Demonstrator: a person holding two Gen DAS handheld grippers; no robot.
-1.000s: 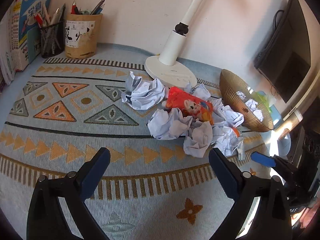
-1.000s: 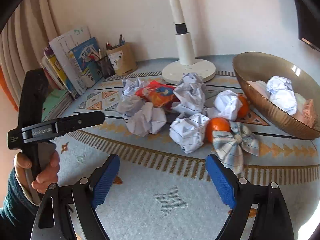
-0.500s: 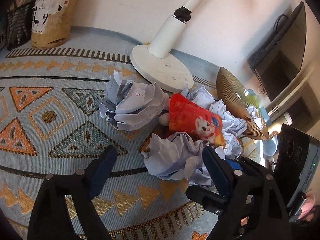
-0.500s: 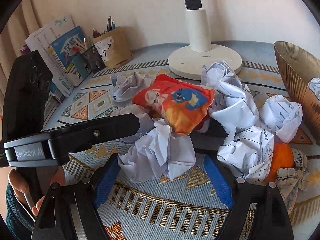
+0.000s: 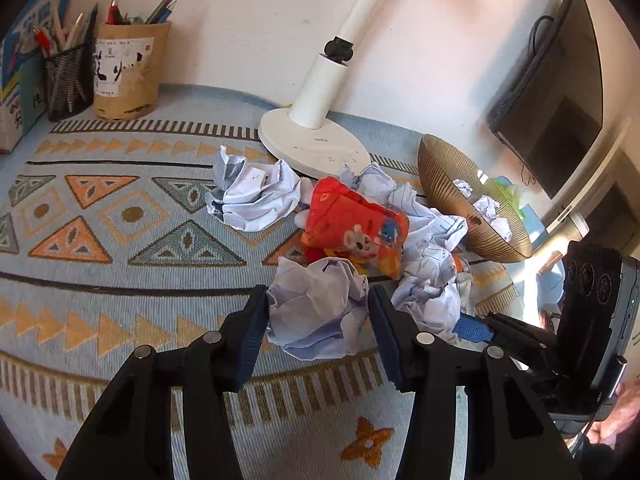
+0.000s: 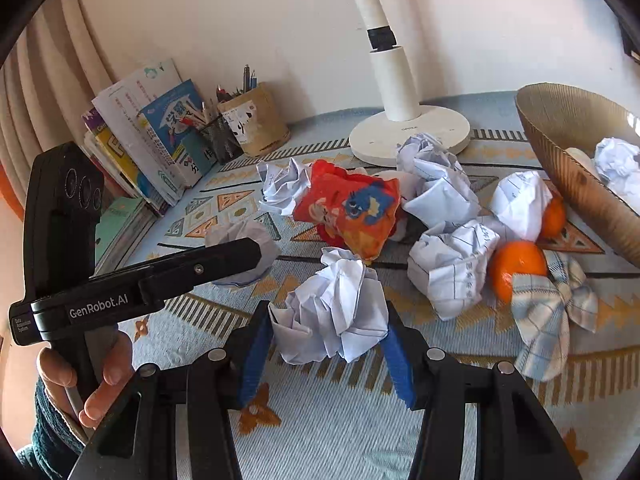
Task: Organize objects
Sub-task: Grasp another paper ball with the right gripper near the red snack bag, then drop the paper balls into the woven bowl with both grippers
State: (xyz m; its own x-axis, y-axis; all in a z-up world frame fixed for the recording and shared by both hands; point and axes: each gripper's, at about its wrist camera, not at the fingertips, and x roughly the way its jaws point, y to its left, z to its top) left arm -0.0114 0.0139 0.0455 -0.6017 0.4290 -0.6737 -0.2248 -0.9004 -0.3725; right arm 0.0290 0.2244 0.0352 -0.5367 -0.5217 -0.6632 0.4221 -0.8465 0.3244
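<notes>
- We find the left gripper (image 5: 318,316) clamped on a crumpled paper ball (image 5: 318,312), both blue pads pressed to its sides; whether the ball sits on the patterned cloth (image 5: 120,264) or is lifted off it, we cannot tell.
- The right gripper (image 6: 330,332) pinches a second paper wad (image 6: 334,312) the same way — pads tight against it.
- Behind them lies the heap: a red snack bag (image 5: 354,228) among more crumpled sheets, partly covering whatever is under it.
- In the right view an orange (image 6: 516,268) is half hidden by a plaid bow (image 6: 554,312), and another orange (image 6: 554,216) peeks out behind a paper ball.
- The gold bowl (image 6: 560,148) is cut by the frame edge; it holds crumpled paper (image 6: 616,158) (its other contents are hard to make out).
- A paper cup (image 5: 128,68) and a mesh holder (image 5: 66,76) hold pens — beside books (image 6: 156,132) by the wall.
</notes>
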